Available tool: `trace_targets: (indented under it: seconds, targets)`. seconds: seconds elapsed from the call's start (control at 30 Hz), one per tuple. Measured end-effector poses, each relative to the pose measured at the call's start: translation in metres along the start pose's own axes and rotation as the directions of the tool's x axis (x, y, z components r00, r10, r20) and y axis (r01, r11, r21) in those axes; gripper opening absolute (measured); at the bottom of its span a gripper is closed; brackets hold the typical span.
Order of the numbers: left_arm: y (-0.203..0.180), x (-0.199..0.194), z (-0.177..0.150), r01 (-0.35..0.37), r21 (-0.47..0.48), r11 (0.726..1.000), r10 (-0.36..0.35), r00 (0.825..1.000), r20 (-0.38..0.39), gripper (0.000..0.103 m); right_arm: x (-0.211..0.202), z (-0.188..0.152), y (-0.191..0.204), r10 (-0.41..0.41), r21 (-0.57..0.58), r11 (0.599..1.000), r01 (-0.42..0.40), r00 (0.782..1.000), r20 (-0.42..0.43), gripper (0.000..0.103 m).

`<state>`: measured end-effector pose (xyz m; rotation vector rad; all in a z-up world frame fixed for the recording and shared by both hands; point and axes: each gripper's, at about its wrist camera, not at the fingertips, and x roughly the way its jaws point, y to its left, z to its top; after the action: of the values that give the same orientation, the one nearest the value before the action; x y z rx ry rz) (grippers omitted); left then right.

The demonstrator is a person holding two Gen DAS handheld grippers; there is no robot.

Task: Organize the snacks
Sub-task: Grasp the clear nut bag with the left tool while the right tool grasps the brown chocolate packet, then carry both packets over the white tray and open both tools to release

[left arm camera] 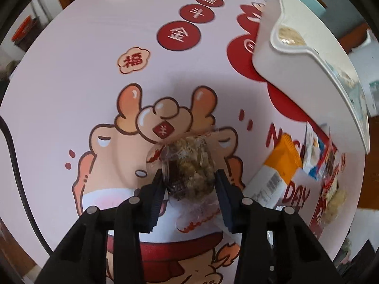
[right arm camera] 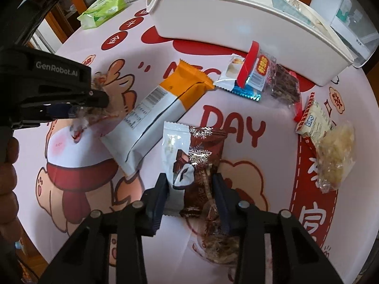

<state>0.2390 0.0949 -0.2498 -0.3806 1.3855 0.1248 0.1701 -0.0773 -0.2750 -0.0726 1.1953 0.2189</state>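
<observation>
Left gripper [left arm camera: 189, 179] nearest the lens: jaws clamped on a clear-wrapped snack [left arm camera: 189, 165] with dark and pale filling, at or just above the printed surface [left arm camera: 71, 71]. Right gripper [right arm camera: 190, 189]: jaws pinched on a brown packet [right arm camera: 201, 156]; a clear wrapper lies under the right jaw. Step in hand, as judged: both pickups done, transfer pending. White bin [right arm camera: 236, 23] sits at the far side, a few items visible inside. On the surface between remain an orange-white pack [right arm camera: 161, 108], a red-blue pack [right arm camera: 251, 75], a dark clear bag [right arm camera: 286, 87], a cream pack [right arm camera: 315, 120] and a pale clear bag [right arm camera: 336, 156]. Next move calls for lifting each load clear of the bin wall, then releasing inside; risk: thin film slipping.
</observation>
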Motion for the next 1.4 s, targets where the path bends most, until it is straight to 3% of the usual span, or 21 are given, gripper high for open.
trace_targets:
  seconds: [0.33, 0.53, 0.8, 0.9, 1.03, 1.17, 1.33, 1.4]
  targets:
    - [0.000, -0.039, -0.032, -0.014, 0.158, 0.987, 0.006, 0.999, 0.054, 0.040, -0.037, -0.012, 0.001, 0.057, -0.010, 0.998, -0.057, 0.997, 0.045, 0.037]
    - [-0.029, -0.094, -0.026, -0.064, 0.332, 0.941, 0.000, 0.982, 0.190, 0.040, -0.086, 0.001, -0.006, 0.042, -0.032, 0.999, -0.038, 0.989, 0.140, 0.037]
    - [-0.063, -0.185, 0.025, -0.150, 0.488, 0.860, -0.046, 0.929, 0.367, 0.040, -0.172, 0.061, -0.019, -0.045, -0.087, 0.993, 0.077, 0.944, 0.327, 0.038]
    - [-0.081, -0.216, 0.047, -0.182, 0.504, 0.844, -0.060, 0.902, 0.427, 0.040, -0.200, 0.088, -0.029, -0.089, -0.094, 0.987, 0.134, 0.921, 0.379, 0.038]
    - [-0.108, -0.246, 0.077, -0.165, 0.521, 0.837, -0.109, 0.884, 0.454, 0.041, -0.228, 0.133, -0.043, -0.115, -0.075, 0.984, 0.163, 0.895, 0.430, 0.038]
    - [-0.145, -0.257, 0.112, -0.207, 0.521, 0.828, -0.109, 0.852, 0.512, 0.041, -0.239, 0.180, -0.060, -0.121, -0.024, 0.989, 0.147, 0.887, 0.445, 0.038]
    - [-0.181, -0.239, 0.163, -0.151, 0.498, 0.854, -0.120, 0.874, 0.471, 0.041, -0.226, 0.227, -0.082, -0.096, 0.056, 0.995, 0.080, 0.895, 0.436, 0.038]
    - [-0.191, -0.222, 0.176, -0.150, 0.495, 0.856, -0.110, 0.882, 0.457, 0.041, -0.210, 0.241, -0.089, -0.084, 0.076, 0.995, 0.058, 0.907, 0.413, 0.038]
